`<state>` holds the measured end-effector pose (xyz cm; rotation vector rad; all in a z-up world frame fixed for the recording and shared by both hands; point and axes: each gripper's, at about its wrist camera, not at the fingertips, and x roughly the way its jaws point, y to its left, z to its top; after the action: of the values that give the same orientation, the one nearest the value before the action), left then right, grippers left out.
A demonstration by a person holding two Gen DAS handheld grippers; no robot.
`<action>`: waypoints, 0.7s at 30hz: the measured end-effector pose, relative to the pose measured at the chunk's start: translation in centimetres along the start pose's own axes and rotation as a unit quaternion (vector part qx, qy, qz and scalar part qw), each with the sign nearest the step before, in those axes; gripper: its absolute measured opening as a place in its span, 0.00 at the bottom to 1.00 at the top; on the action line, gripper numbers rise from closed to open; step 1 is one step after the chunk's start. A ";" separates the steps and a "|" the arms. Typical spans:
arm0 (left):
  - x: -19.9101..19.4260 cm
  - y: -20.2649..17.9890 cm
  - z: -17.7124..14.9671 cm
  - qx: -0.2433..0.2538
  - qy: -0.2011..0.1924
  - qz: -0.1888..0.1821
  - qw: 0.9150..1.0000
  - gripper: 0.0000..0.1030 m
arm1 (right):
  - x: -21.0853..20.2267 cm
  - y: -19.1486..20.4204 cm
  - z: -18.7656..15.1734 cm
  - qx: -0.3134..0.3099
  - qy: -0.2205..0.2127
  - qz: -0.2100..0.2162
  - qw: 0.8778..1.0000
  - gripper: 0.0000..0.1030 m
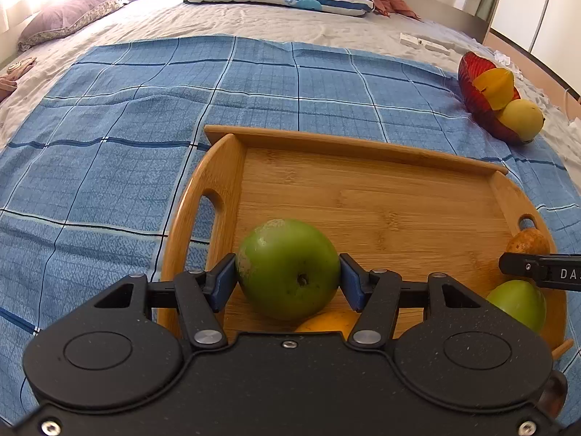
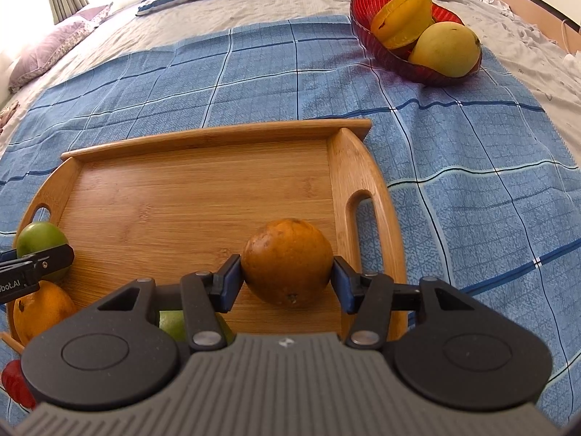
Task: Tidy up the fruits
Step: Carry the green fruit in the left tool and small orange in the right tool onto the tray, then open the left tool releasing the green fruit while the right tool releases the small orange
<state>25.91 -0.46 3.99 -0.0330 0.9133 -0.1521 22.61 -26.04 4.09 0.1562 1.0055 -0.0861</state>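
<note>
Meanwhile, red bowl (image 2: pixel 366 25) holds starfruit (image 2: pixel 403 18) and yellow mango (image 2: pixel 445 49).

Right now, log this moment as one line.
left gripper: shut on green apple | right gripper: shut on orange fruit | both over wooden tray | red bowl: two fruits

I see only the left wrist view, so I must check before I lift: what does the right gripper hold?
Observer: The right gripper is shut on a round orange-brown fruit, over the tray's right end.
Operator: What is the orange thing under my apple?
Observer: A whole orange, at the tray's near left corner.
Operator: Anything outside that corner?
Observer: Something red, mostly hidden; I cannot tell what.
</note>
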 end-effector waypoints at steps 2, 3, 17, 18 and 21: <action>0.0 0.1 0.0 -0.002 0.000 0.000 1.000 0.55 | -0.1 -0.1 -0.1 0.006 0.003 0.001 1.000 0.55; 0.0 0.1 0.0 -0.001 0.000 0.000 1.000 0.55 | -0.2 -0.2 -0.1 0.011 0.007 0.002 1.000 0.54; -0.8 0.6 0.1 -0.017 -0.013 0.002 1.000 0.80 | -1.0 -1.0 -0.7 0.032 0.021 0.018 0.999 0.62; -0.9 0.7 0.1 -0.018 -0.014 0.002 1.000 0.80 | -1.1 -1.1 -0.8 0.033 0.021 0.017 0.999 0.62; -1.2 0.8 0.0 -0.021 -0.018 0.001 1.000 0.82 | -1.4 -1.1 -0.9 0.031 0.017 0.018 0.999 0.68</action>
<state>25.32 0.51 4.85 -0.0735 0.8810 -0.1304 20.98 -27.02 4.72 0.2325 1.0340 -0.0828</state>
